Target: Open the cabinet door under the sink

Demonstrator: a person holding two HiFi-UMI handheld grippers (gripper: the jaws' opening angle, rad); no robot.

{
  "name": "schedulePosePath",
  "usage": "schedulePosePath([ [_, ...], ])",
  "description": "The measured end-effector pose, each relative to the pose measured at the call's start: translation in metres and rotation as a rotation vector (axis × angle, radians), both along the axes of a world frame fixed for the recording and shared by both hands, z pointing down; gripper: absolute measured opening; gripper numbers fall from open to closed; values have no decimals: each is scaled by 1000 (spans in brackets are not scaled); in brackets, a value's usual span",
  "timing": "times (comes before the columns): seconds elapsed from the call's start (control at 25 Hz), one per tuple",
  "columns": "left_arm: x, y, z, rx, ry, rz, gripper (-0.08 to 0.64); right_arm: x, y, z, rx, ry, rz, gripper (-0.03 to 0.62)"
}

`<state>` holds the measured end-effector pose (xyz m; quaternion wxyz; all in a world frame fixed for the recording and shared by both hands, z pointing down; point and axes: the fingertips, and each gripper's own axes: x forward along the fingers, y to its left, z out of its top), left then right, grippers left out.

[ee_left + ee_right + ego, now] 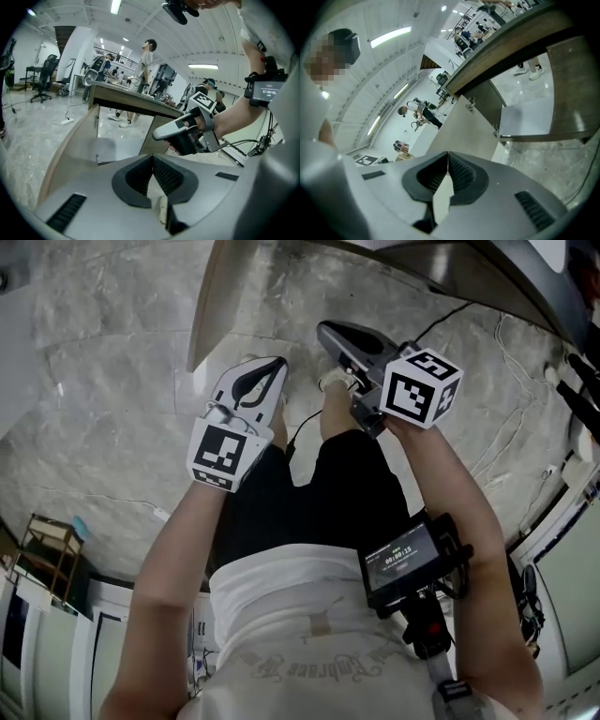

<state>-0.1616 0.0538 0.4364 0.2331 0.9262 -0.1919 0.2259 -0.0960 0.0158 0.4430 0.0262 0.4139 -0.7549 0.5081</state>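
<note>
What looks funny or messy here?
The cabinet door under the counter stands swung wide open, and a white cable lies loose across the marble floor. Nothing looks spilled or broken.

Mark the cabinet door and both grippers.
cabinet door [70, 150]: left gripper view, flat beige face.
left gripper [278, 363]: head view, closed front tips.
right gripper [324, 330]: head view, closed front tips.

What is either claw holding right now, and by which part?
Nothing. The left claw and right claw are both shut and empty, clear of the cabinet door.
</note>
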Motion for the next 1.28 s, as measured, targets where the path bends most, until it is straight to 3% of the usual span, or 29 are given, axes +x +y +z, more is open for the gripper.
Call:
schedulePosePath([
  [0.12,42,-4,2,50,-25,39,11,41,2,0,50,34,12,15],
  [0.44,122,-7,5,31,-73,76,11,131,16,-9,168,155,64,14],
  [1.0,268,-20,26,2,-49,86,11,274,83,22,100,219,252,14],
  [1.28,302,-40,31,28,-89,95,11,310,100,26,97,230,317,14],
])
